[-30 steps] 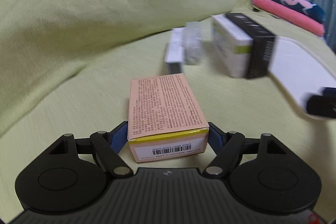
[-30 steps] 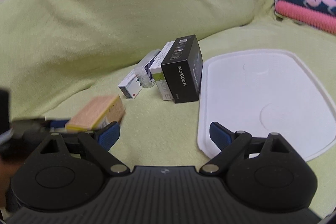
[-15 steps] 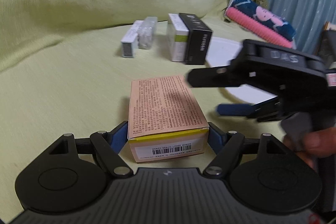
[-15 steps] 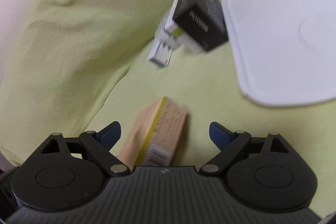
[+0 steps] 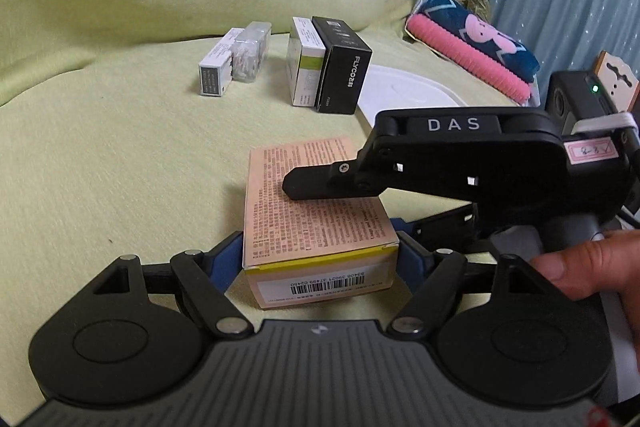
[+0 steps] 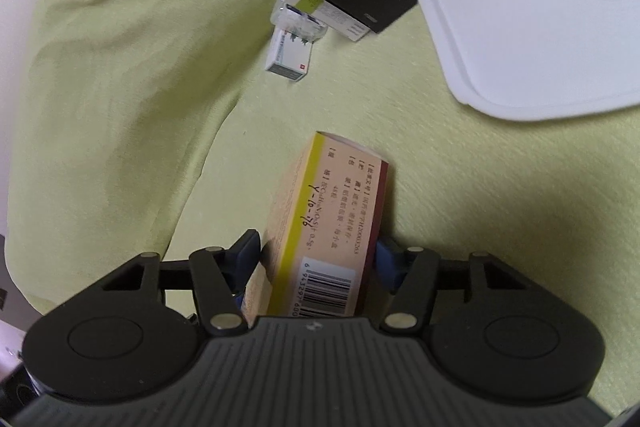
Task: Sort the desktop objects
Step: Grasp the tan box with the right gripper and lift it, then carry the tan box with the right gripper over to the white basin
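An orange medicine box (image 5: 316, 211) with a yellow edge and barcode end is held between the blue pads of my left gripper (image 5: 318, 255), which is shut on its sides. My right gripper (image 5: 344, 205) comes in from the right, with one black finger (image 5: 316, 183) lying across the box's top face. In the right wrist view the same orange box (image 6: 332, 219) stands on edge between the pads of the right gripper (image 6: 318, 255), which is shut on it. A hand (image 5: 592, 267) holds the right gripper's handle.
On the yellow-green cloth stand a black FLYCO box (image 5: 340, 79) against a white-green box (image 5: 306, 67), with a small white box (image 5: 216, 75) and a clear case (image 5: 250, 55) to the left. A white tray (image 6: 540, 7) lies right of them. A pink-and-blue bundle (image 5: 472, 55) sits far right.
The right gripper swung over from the tray side, tipped down and shut on the orange box from top and bottom. The left gripper kept hold of the box throughout.
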